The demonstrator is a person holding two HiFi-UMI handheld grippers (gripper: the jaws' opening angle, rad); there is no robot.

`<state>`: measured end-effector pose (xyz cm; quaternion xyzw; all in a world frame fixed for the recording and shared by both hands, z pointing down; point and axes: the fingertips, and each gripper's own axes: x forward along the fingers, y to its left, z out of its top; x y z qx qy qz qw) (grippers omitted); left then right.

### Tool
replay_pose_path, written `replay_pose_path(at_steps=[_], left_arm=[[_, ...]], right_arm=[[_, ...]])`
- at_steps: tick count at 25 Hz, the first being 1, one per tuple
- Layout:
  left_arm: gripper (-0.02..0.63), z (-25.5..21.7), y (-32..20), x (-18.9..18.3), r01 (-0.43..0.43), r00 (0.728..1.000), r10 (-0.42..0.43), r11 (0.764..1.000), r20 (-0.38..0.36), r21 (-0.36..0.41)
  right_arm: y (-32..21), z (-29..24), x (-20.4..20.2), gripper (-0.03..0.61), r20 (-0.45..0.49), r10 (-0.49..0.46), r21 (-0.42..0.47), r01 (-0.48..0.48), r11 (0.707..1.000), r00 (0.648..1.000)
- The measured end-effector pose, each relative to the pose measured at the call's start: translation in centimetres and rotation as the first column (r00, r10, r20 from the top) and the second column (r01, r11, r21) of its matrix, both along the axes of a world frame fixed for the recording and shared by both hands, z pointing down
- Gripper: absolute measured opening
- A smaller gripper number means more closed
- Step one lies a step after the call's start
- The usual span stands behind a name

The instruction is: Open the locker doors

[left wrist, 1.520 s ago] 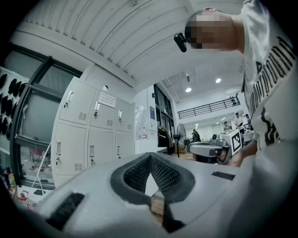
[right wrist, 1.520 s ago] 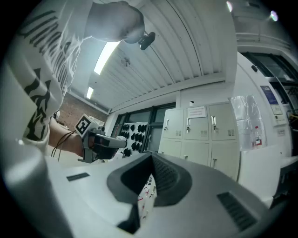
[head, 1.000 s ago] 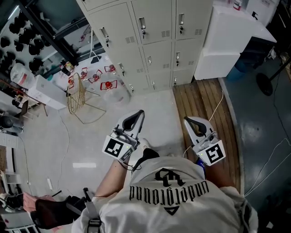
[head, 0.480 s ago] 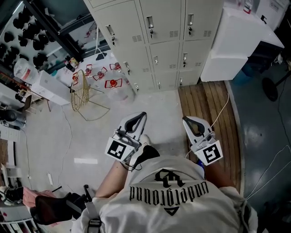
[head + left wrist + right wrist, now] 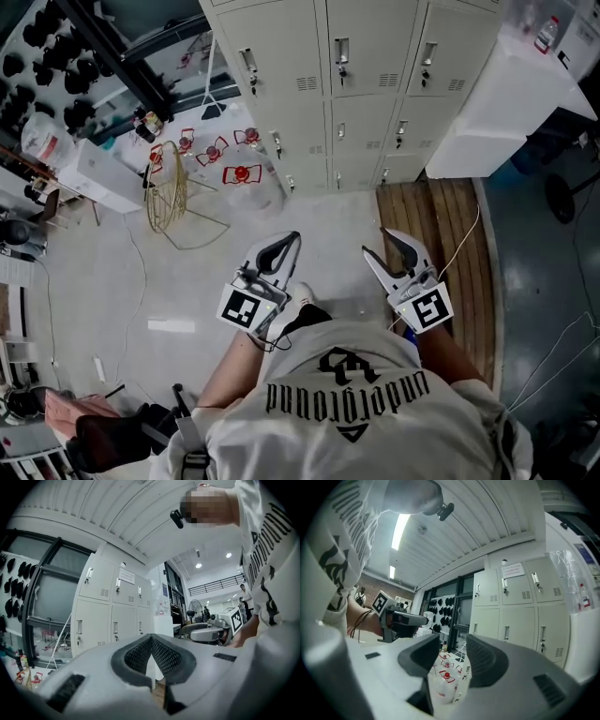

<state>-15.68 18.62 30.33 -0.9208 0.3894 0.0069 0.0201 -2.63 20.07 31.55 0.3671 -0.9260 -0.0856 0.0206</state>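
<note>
locker doors [image 5: 370, 37]: top of head view, ahead of both grippers, well apart; all shut, fronts facing the grippers, long axis upright
left gripper [image 5: 287, 241]: jaws clenched together, empty
right gripper [image 5: 382, 246]: jaws just opening, now apart, nothing between them

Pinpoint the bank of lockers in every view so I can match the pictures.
Head view: the lockers run along the top edge, centre to right.
Left gripper view: lockers left of centre, at mid-height.
Right gripper view: lockers in the right half, at mid-height.
Shared landmark: the black frame standing just left of the lockers in all three.
</note>
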Motion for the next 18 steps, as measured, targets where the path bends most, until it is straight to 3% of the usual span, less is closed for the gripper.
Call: replay_pose_path(at_steps=[13, 18], left_arm=[[0.006, 0.2, -9.9, -14.5, -0.016, 1.000, 0.016, 0.999, -0.003, 0.035], [0.006, 0.3, -11.3, -17.4, -0.008, 1.000, 0.008, 1.000, -0.012, -0.011]], right_arm=[[-10.3, 0.3, -14.8, 0.206, 0.010, -0.008, -0.058, 0.009, 0.998, 1.000], [-12.4, 0.8, -19.0, 0.206, 0.010, -0.048, -0.065, 0.049, 0.997, 0.999]])
